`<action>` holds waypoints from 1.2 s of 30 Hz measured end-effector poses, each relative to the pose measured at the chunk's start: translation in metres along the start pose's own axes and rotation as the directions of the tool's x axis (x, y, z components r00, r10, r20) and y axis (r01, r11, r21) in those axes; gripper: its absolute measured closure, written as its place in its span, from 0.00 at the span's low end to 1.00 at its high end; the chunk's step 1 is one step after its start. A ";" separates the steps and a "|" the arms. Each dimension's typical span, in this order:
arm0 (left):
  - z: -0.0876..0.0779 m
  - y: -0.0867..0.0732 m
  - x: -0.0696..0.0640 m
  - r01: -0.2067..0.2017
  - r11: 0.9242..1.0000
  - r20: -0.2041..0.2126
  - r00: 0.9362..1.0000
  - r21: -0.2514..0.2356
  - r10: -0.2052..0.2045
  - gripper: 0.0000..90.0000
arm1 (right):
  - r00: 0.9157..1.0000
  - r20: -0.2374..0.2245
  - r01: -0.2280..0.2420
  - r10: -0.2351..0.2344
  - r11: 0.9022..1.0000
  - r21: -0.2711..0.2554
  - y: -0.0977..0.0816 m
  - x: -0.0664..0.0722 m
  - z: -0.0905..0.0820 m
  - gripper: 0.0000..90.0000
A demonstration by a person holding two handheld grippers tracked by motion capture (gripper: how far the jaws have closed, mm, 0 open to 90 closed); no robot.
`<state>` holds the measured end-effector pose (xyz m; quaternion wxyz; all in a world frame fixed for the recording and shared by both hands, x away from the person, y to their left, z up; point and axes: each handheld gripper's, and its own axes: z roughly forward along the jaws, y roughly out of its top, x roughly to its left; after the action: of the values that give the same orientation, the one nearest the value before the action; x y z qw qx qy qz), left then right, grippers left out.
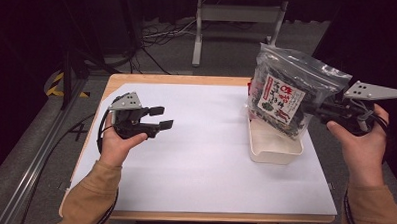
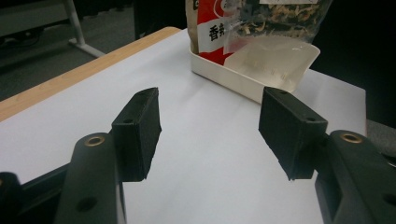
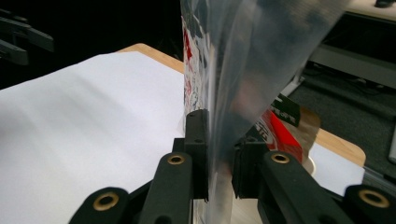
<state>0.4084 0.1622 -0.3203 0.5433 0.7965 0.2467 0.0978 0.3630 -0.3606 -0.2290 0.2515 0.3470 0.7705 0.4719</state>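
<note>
At table's right edge, my right gripper (image 1: 320, 110) pinches upright snack bag (image 1: 287, 95) over white tray (image 1: 275, 153); left gripper (image 1: 159, 117) spread, well apart, leftward.

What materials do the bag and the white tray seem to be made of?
The bag looks like thin clear plastic film, glossy: its contents show through and it creases where the right gripper pinches it. The tray seems moulded plastic, off-white and smooth, though glazed ceramic cannot be excluded.

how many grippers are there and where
2: the left gripper open over the white sheet, the right gripper at the table's right edge, shut on the bag.
</note>
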 end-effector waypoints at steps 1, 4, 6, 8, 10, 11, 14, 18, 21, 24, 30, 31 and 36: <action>0.000 0.000 0.001 -0.005 1.000 -0.001 1.000 0.001 0.005 0.44 | 1.000 0.014 -0.013 0.013 1.000 0.012 -0.004 -0.003 0.002 0.87; 0.000 0.000 0.001 -0.006 1.000 -0.002 1.000 0.004 0.006 0.44 | 0.999 0.027 -0.024 0.024 1.000 0.019 -0.007 -0.006 0.004 0.87; 0.000 -0.001 0.001 -0.001 1.000 -0.002 1.000 0.004 0.001 0.44 | 0.998 0.045 -0.036 0.034 0.999 0.036 -0.010 -0.008 0.006 0.87; 0.000 -0.001 0.001 -0.001 1.000 -0.002 1.000 0.004 0.001 0.44 | 0.998 0.049 -0.040 0.037 0.998 0.043 -0.011 -0.009 0.006 0.87; 0.000 -0.001 0.001 0.001 1.000 -0.002 1.000 0.004 -0.001 0.44 | 0.997 0.061 -0.047 0.044 0.997 0.054 -0.013 -0.010 0.008 0.87; 0.000 -0.001 0.001 0.004 1.000 -0.002 1.000 0.003 -0.004 0.44 | 0.997 0.065 -0.046 0.042 0.997 0.060 -0.013 -0.010 0.008 0.87; 0.000 -0.001 0.001 0.004 1.000 -0.004 1.000 0.002 -0.004 0.44 | 0.996 0.077 -0.040 0.034 0.996 0.075 -0.015 -0.010 0.010 0.87; 0.000 -0.001 0.001 0.004 1.000 -0.004 1.000 0.003 -0.004 0.44 | 0.997 0.070 -0.045 0.038 0.995 0.091 -0.021 -0.010 0.014 0.87; 0.000 -0.002 0.001 0.008 1.000 -0.005 1.000 0.004 -0.008 0.44 | 0.997 0.072 -0.047 0.040 0.994 0.098 -0.023 -0.010 0.015 0.87; 0.000 -0.002 0.002 0.002 1.000 -0.008 1.000 0.007 -0.002 0.44 | 0.997 0.069 -0.045 0.038 0.993 0.107 -0.025 -0.010 0.017 0.87; 0.000 -0.002 0.002 0.006 1.000 -0.007 1.000 0.006 -0.006 0.44 | 0.998 0.060 -0.039 0.032 0.990 0.136 -0.033 -0.007 0.025 0.87; 0.000 -0.002 0.002 0.006 1.000 -0.007 1.000 0.006 -0.006 0.44 | 0.998 0.055 -0.040 0.033 0.989 0.140 -0.035 -0.007 0.026 0.87; -0.001 -0.002 0.002 0.007 1.000 -0.008 1.000 0.005 -0.007 0.44 | 0.998 0.046 -0.041 0.034 0.985 0.169 -0.043 -0.005 0.034 0.87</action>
<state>0.4093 0.1647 -0.3225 0.5407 0.7965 0.2518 0.0988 0.3777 -0.3591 -0.2817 0.2285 0.3918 0.7956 0.4016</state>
